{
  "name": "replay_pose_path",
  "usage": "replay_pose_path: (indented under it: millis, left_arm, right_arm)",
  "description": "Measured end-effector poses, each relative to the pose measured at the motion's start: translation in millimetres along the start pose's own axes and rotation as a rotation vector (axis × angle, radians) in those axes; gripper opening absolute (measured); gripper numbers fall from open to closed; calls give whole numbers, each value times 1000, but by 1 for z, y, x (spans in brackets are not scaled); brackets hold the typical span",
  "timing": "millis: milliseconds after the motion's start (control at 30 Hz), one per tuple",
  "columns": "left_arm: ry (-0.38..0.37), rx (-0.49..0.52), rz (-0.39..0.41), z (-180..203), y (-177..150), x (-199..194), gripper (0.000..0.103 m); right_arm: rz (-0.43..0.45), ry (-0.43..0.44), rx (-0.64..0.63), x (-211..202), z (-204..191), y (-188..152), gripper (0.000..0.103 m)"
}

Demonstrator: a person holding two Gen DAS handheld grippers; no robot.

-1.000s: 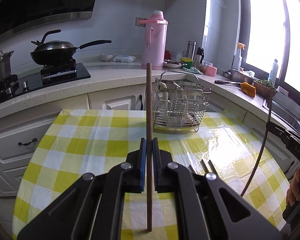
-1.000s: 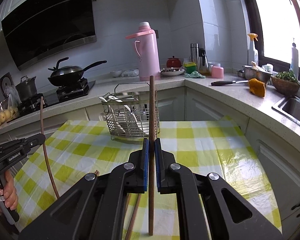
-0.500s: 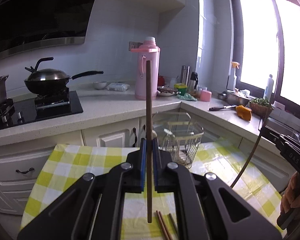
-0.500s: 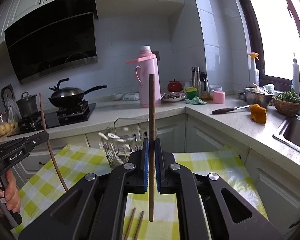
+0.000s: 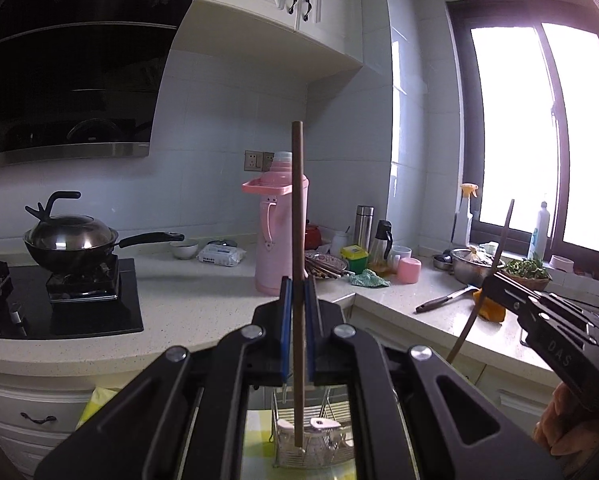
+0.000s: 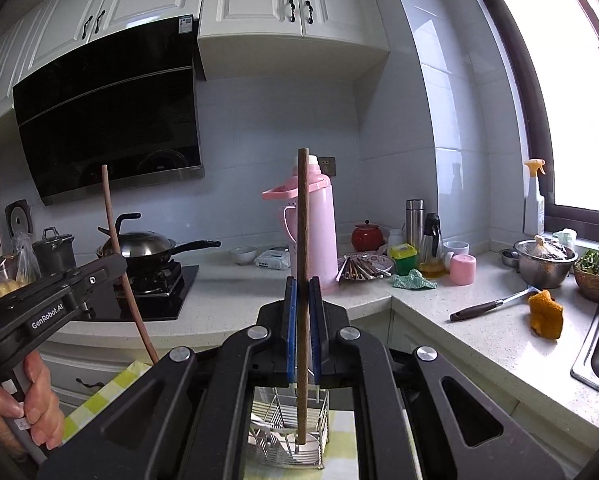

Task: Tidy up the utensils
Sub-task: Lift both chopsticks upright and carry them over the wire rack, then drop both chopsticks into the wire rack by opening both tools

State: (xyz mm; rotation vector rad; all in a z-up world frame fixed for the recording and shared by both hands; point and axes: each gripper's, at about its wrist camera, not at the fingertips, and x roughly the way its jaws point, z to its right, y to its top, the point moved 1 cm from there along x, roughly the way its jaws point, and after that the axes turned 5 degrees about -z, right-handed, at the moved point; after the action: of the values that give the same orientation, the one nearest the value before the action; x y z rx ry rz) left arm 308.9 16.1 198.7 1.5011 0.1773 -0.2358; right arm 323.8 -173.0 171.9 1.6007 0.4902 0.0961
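Grippers [image 5: 298, 332] [image 6: 303, 330] each clamp 1 upright chopstick [image 5: 297, 208] [image 6: 303, 220] above wire basket [image 6: 323, 428].

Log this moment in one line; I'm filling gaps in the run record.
left gripper: shut on chopstick, upright | right gripper: shut on chopstick, upright | wire caddy: below both

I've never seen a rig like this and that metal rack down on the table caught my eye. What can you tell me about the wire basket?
The wire basket is a shiny metal rack of thin rods with open sides, standing upright on the yellow checked tablecloth. White utensils lie inside it, apparently spoons. Only part of it shows, framed between the arms of each gripper. Each view has a brown chopstick hanging upright in front of it; whether either tip touches the basket cannot be told.
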Motion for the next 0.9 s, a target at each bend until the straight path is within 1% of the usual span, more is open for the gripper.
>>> replay_pose_path:
  millis: [67, 200, 433, 633, 800, 900]
  left_arm:
    - [-4, -21, -7, -3, 2, 17, 6]
    - [-8, -49, -31, -9, -7, 49, 6]
    - [-1, -90, -79, -25, -34, 98, 6]
    - [-12, -100, -137, -30, -61, 128, 6]
    - [-20, -77, -192, -27, -81, 146, 6]
    - [-12, -77, -227, -27, -91, 153, 6]
  right_arm:
    - [-2, 17, 19, 15, 2, 3, 7]
    - [-25, 36, 38, 49, 3, -2, 7]
    - [-92, 63, 52, 99, 3, -29, 7]
    - [-151, 75, 53, 129, 5, -56, 7]
    - [-216, 88, 62, 145, 8, -80, 7]
    - [-254, 84, 71, 151, 10, -90, 8]
